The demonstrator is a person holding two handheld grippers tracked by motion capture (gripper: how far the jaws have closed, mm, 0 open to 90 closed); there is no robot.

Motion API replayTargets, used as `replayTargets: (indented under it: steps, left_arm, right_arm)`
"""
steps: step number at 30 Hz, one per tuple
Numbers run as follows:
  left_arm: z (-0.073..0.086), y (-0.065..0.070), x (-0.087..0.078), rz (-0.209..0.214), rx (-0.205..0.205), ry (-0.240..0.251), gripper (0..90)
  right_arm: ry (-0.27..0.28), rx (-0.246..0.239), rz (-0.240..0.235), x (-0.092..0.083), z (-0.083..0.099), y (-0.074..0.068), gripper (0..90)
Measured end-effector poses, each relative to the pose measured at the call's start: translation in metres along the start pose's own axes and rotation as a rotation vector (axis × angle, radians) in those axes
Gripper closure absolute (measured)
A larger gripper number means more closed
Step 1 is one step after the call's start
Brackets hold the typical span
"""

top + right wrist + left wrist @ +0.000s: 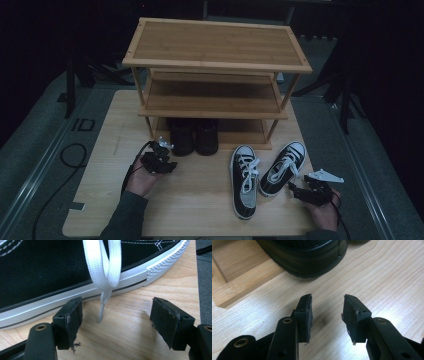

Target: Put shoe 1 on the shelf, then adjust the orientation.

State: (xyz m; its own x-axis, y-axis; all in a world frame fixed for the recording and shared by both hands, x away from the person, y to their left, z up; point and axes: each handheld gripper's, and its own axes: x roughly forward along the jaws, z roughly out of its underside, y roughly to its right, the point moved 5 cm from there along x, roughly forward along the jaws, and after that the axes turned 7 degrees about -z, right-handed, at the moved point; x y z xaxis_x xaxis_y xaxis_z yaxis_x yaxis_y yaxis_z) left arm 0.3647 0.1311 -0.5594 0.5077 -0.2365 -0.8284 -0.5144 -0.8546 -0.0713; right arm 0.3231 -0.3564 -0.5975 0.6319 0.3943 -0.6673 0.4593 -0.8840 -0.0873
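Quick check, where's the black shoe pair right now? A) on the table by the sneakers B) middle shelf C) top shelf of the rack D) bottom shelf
D: the black shoes sit side by side on the bottom shelf of the wooden rack, toes poking out over its front edge, while the two black-and-white sneakers lie on the table in front.

A three-tier rack stood at the upper centre of the high view, on the far half of the table. On its lowest tier sat a pair of shoes, side by side. Right of them, on the table before the rack, lay two sneakers — toes toward the bottom edge. The left gripper lay just left of the shoes; the right gripper sat lower right, beside the right-hand sneaker.
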Motion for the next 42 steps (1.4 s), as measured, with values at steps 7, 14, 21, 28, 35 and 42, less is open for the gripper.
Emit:
replayTargets:
  steps: [7,14,21,28,35,42]
  left_arm:
    - [0.0,0.003,-0.008,0.018,0.01,0.009,58.7]
    - [0.002,0.004,-0.014,0.034,0.006,0.01,57.6]
    - [0.003,0.001,-0.019,0.044,-0.01,0.017,57.1]
    - [0.004,0.001,-0.02,0.052,-0.013,0.017,57.1]
    - [0.004,0.002,-0.018,0.056,-0.014,0.013,57.0]
    - [0.005,0.002,-0.017,0.06,-0.016,0.007,56.5]
  right_arm:
    - [0.0,-0.001,-0.001,0.0,0.0,0.0,25.6]
    - [-0.014,0.0,0.002,0.0,-0.001,0.0,25.7]
    - [-0.05,0.006,0.007,-0.001,-0.003,-0.003,31.2]
    - [-0.077,-0.015,0.003,-0.003,-0.007,-0.008,38.9]
    - [-0.082,-0.034,-0.01,-0.011,-0.012,-0.015,42.0]
    - [-0.054,-0.057,-0.02,-0.028,-0.021,-0.023,43.5]
